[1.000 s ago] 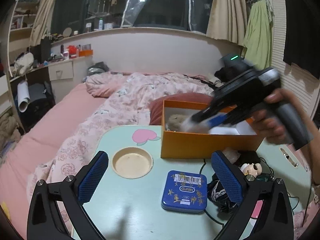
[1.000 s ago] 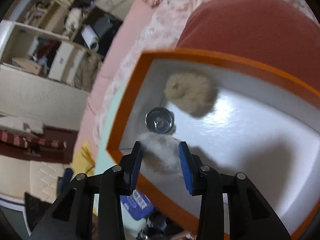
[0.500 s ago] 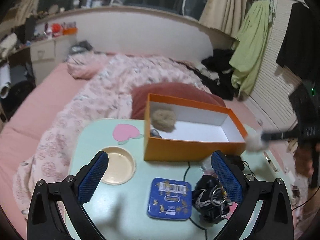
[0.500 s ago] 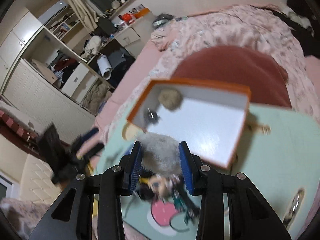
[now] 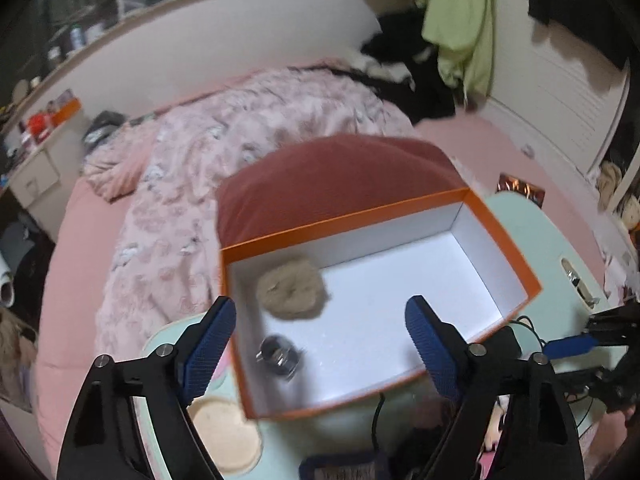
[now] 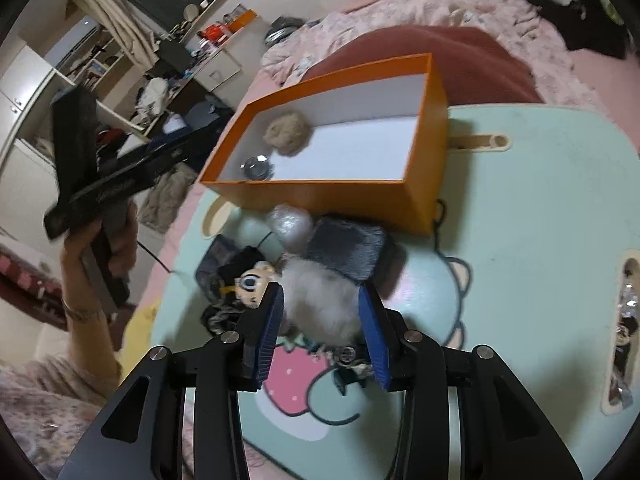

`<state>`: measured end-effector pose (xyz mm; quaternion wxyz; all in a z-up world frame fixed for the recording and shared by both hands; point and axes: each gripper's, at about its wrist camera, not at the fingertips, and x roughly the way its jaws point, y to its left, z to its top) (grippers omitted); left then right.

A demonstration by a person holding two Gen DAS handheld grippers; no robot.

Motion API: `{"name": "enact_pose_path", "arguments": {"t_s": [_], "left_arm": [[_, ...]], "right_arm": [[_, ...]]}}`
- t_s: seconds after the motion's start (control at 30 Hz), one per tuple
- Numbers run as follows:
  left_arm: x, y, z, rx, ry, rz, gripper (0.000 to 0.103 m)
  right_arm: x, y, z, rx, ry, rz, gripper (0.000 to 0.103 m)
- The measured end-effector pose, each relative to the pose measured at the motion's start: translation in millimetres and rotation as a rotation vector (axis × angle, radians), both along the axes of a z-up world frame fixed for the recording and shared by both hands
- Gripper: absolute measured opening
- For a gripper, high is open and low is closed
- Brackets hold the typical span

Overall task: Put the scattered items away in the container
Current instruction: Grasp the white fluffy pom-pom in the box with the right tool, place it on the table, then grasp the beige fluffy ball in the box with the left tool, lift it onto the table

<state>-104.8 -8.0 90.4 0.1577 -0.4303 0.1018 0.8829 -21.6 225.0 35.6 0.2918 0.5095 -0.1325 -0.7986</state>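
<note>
From my left wrist view, my left tongs are spread wide and hold nothing. In the frame centre is the orange box, with a beige puff and a small glass jar already inside.

From my right wrist view, my right tongs pinch a white fluffy ball at lower centre, outside the box. A doll head, a grey pouch and a shiny ball wait on the table, so I judge most work is left.

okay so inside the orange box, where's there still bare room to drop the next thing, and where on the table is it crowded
The orange box has bare white floor from its middle to the end nearest the slot. Its other end holds the beige pom-pom and a small shiny jar. Crowded: the table in front of the box, where a doll head, grey pouch and white fluffy ball pile up.
</note>
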Motion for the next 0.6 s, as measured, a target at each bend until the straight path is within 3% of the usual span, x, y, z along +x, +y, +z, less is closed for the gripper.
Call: {"name": "enact_pose_path", "arguments": {"t_s": [0.2, 0.4, 0.47, 0.53, 0.6], "left_arm": [[-21, 14, -18, -0.065, -0.063, -0.010, 0.079], [-30, 21, -29, -0.114, -0.106, -0.017, 0.079], [-32, 25, -33, -0.131, -0.121, -0.019, 0.074], [-37, 27, -37, -0.151, -0.138, -0.017, 0.060], [-42, 29, -42, -0.176, -0.158, -0.009, 0.057]], "right_arm": [[11, 19, 3, 0.039, 0.071, -0.054, 0.045], [9, 37, 4, -0.004, 0.068, -0.088, 0.045], [7, 36, 4, -0.013, 0.063, -0.093, 0.045], [7, 36, 3, -0.018, 0.059, -0.093, 0.045], [8, 37, 2, -0.021, 0.057, -0.092, 0.045]]}}
